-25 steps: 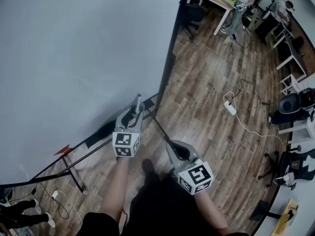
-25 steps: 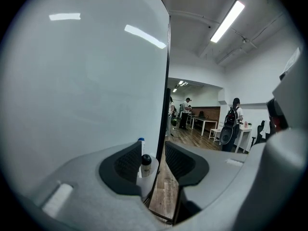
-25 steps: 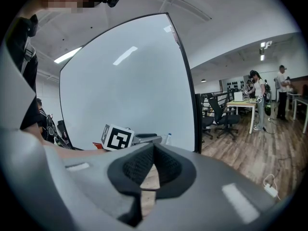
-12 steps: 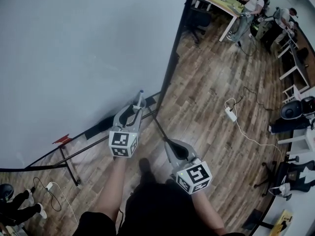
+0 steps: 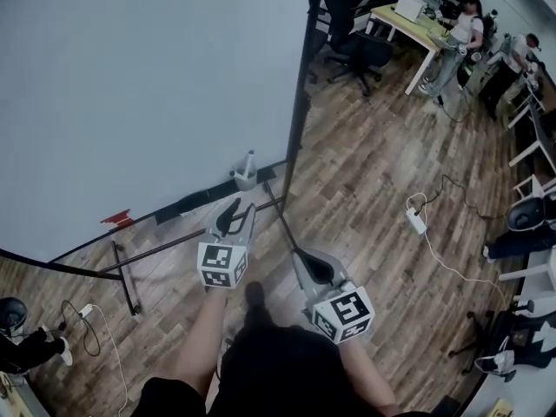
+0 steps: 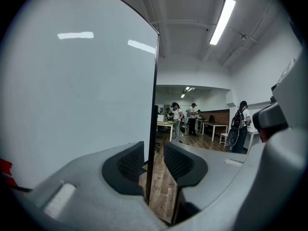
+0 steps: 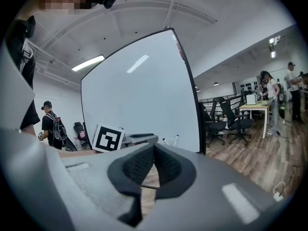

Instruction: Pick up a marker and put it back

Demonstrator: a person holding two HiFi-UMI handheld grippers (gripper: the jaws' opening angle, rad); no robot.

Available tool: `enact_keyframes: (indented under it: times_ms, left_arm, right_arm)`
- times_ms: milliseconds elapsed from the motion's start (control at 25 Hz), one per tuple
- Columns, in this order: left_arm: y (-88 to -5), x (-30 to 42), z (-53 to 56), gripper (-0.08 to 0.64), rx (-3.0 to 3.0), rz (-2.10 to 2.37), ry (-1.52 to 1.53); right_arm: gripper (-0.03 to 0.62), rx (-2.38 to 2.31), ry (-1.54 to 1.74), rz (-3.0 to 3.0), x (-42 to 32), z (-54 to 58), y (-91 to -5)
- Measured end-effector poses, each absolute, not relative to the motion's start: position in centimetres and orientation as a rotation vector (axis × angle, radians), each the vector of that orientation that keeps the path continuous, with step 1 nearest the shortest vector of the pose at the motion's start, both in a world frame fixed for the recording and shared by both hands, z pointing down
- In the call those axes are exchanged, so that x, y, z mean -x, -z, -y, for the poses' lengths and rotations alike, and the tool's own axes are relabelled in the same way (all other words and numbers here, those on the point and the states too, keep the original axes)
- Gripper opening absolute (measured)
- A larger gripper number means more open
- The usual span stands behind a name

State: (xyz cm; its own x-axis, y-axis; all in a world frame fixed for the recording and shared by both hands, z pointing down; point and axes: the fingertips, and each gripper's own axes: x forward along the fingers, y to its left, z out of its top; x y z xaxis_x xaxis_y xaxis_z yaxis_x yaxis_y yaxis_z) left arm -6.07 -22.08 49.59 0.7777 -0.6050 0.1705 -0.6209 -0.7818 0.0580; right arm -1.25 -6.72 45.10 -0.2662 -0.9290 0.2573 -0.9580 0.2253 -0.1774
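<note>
Head view, looking steeply down. We see a large whiteboard [image 5: 148, 85] filling the left of the scene, on a dark stand over a wooden floor [image 5: 365, 172].

The marker [image 5: 250, 158] stands upright in a small holder [image 5: 244, 180] at the whiteboard's lower edge, near its right corner. Neither gripper touches it; it lies beyond the left gripper [image 5: 234, 208], a little farther off and just to the right.

Left gripper: pointed toward the board's lower edge, short of the marker. In its own view the left gripper [image 6: 153, 150] has its jaws apart and closing. We find nothing between the pads, only floor and the whiteboard's dark edge showing through the gap.

Right gripper [image 5: 300, 254]: nearer to us and to the right of the left one, over the floor. In its own view the right gripper [image 7: 154, 150] has its pads meeting at the tips, with nothing caught in them. The left gripper's marker cube shows there at left, in front of the whiteboard.

Surroundings: a small red thing [image 5: 115, 219] sits at the board's lower edge, left of the holder. A white power strip [image 5: 418, 221] with its cable lies on the floor to the right. Far right stand a desk [image 5: 417, 29] with people beside it and a dark office chair [image 5: 360, 55].
</note>
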Motion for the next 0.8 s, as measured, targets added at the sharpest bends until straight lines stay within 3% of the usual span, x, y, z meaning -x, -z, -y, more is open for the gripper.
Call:
enact_keyframes:
  times_ms: [800]
  left_arm:
    - [-48.4,8.5,-3.6,0.051,-2.743,1.193,-0.194]
  right_arm:
    - [0.003,-1.636,-0.550,2.518,-1.1,-11.1,-47.5]
